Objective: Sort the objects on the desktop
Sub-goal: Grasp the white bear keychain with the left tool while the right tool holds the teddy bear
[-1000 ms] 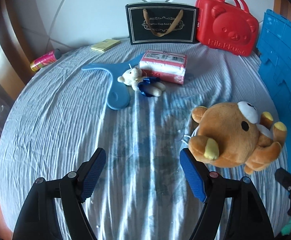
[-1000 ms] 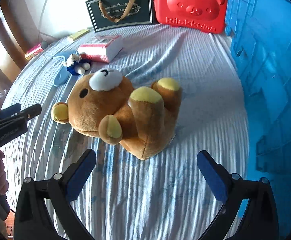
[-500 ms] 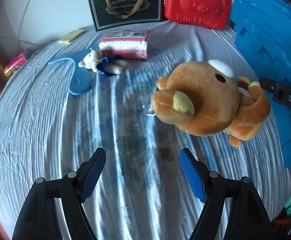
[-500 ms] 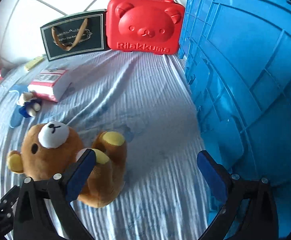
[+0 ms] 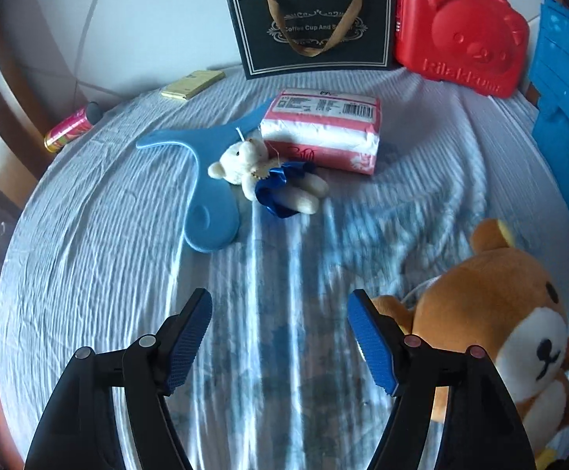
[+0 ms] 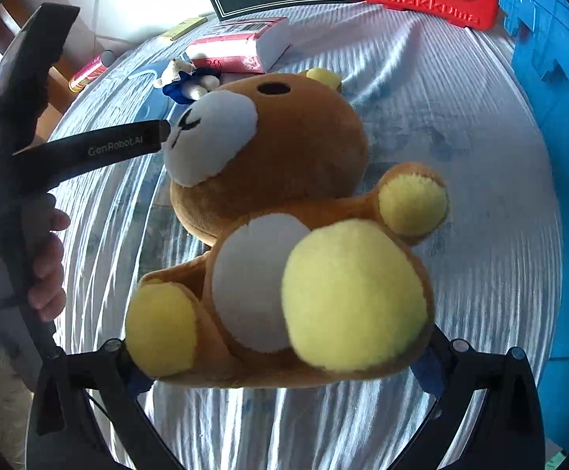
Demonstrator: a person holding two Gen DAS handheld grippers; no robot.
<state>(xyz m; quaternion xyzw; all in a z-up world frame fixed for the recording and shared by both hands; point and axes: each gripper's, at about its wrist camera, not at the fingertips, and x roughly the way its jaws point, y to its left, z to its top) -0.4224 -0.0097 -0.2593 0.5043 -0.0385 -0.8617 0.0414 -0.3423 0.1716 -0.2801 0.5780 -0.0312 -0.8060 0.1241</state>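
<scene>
The brown plush bear [image 6: 284,180] lies on its back on the striped blue-white cloth [image 6: 480,235], feet toward the right gripper [image 6: 284,376]. It has yellow soles and inner ears, a white belly patch and a white muzzle. Its lower body sits between the right jaws; whether the pads press it cannot be told. The left gripper [image 5: 280,337], jaws closing with nothing between them, hovers just left of the bear. Farther off lie a small white bear [image 5: 261,174], a tissue pack [image 5: 323,129] and a blue crate [image 5: 562,90].
</scene>
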